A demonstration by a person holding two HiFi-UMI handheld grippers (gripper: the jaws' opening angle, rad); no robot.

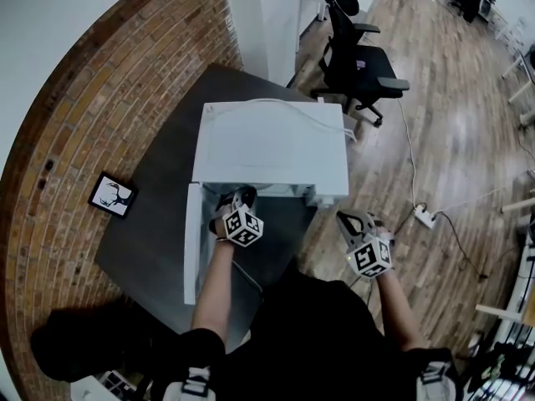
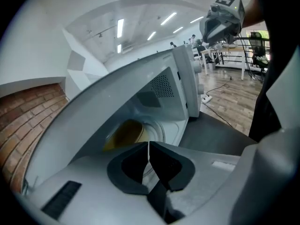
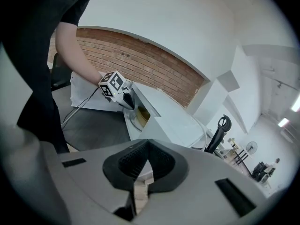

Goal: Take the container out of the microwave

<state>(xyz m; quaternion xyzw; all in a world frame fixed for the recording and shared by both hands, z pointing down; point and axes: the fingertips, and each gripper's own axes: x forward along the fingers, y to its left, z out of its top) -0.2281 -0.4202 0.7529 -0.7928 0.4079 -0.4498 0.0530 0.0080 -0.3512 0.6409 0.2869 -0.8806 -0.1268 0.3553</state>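
Brick walling [image 1: 50,140] is seen along the left of the room, and a wooden floor [image 1: 451,140] is spread out to the right. A dark grey surface [image 1: 159,224] is set against the brick. A white microwave [image 1: 272,144] is carried on it, with its door [image 1: 193,245] swung open to the left. A black office chair [image 1: 359,57] is parked on the floor beyond the microwave.

The left gripper [image 2: 148,146] is held at the mouth of the open microwave, beside the door, and is pointed down into the cavity. Its jaws are pressed together tip to tip, and nothing is caught between them. The right gripper [image 3: 147,146] is held out past the right edge of the surface, over the floor and well apart from the microwave. Its jaws are likewise closed on each other, with nothing held.

The container [image 2: 125,134], yellowish in colour, is seen inside the microwave cavity on the round turntable, partly hidden behind the left gripper's body. It is touched by neither gripper.

A small picture frame [image 1: 113,195] is laid on the surface near the brick. A white power strip [image 1: 425,216] is left on the floor to the right.
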